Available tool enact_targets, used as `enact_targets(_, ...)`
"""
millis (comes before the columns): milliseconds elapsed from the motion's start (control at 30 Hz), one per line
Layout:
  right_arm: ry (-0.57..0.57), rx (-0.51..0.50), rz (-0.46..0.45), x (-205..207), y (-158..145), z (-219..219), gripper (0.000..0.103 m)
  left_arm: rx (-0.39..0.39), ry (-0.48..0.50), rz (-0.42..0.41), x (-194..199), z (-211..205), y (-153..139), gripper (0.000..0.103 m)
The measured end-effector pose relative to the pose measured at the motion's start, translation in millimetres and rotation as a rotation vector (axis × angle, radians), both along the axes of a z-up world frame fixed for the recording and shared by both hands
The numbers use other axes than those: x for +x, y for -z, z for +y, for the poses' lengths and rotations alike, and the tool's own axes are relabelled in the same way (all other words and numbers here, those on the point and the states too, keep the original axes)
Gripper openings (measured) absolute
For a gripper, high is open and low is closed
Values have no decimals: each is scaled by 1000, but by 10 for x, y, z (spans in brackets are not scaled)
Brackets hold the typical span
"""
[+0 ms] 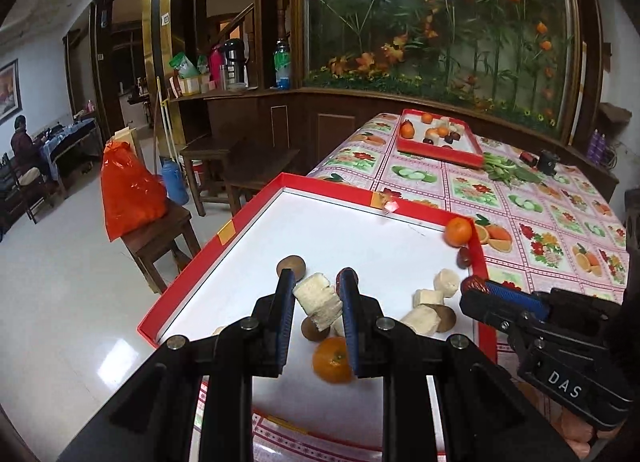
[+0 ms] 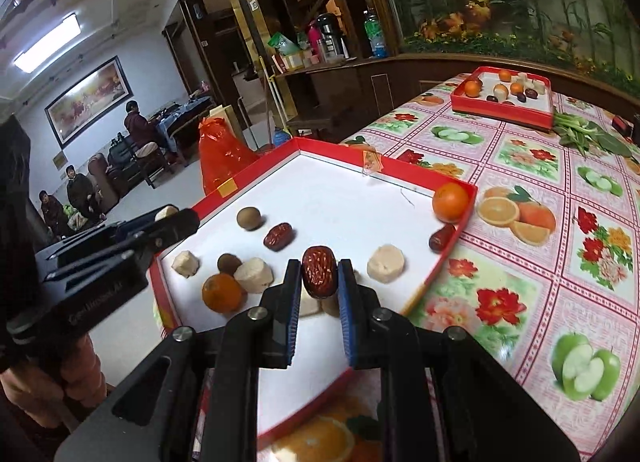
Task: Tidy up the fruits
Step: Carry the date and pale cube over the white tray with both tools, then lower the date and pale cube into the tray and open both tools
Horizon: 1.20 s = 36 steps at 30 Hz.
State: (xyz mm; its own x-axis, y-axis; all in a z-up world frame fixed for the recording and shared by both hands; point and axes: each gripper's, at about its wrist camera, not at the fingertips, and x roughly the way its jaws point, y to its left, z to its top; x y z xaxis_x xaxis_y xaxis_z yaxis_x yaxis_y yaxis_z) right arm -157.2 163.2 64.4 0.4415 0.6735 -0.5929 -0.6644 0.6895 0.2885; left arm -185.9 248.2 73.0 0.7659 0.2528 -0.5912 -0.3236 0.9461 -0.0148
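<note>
L gripper (image 1: 316,298): jaws closed most of the way onto a white banana chunk (image 1: 318,300), chunk pinched between the pads and lifted clear of the tray floor, hanging over a brown longan (image 1: 314,330) and a mandarin (image 1: 332,360). R gripper (image 2: 319,276): also narrowed to a small gap, clamping a red date (image 2: 319,272) upright between the pads, held above the near tray (image 2: 256,177).

Moving outward, near tray contents seen from R wrist: second date (image 2: 279,236), another longan (image 2: 249,217), banana pieces at (image 2: 254,274), (image 2: 185,264) and (image 2: 386,263), dark longan (image 2: 229,263). In the far-right corner, a mandarin (image 2: 451,201) sits against the rim with a third date (image 2: 442,238) just beside it. Further out: far tray (image 1: 440,153) at the table's other end, already holding a mix of oranges, dates and pale pieces, too small to tell exact sorting. Leafy greens (image 1: 508,171) lie just beside it on the fruit-print tablecloth (image 2: 560,242).

Progress est: early-to-mid. Two items in hand, not placed yet. Near tray looks unsorted, kinds scattered and mixed, roughly ten pcs left loose. No clear groups visible apart from the mandarin/date corner, and can't tell if that's deliberate. Destination unclear: same-tray grouping or far tray, can't say from here.
</note>
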Motion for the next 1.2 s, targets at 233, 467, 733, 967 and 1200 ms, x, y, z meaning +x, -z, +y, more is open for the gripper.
enact_targets(233,3,10,11,73,-5,96,20,23,-14,5,23,43,19,21)
enact_targets(467,-6,8,11,88,-7,253,20,35,-30,18,74,94,34,21)
enact_targets(733,-2,6,24,108,36,279,20,52,-41,31,127,114,54,21)
enact_targets(967,-3,-2,24,104,60,292,20,57,-44,39,136,120,77,21)
enact_targets(1200,-5,-2,28,119,67,298,20,56,-46,48,156,137,104,21)
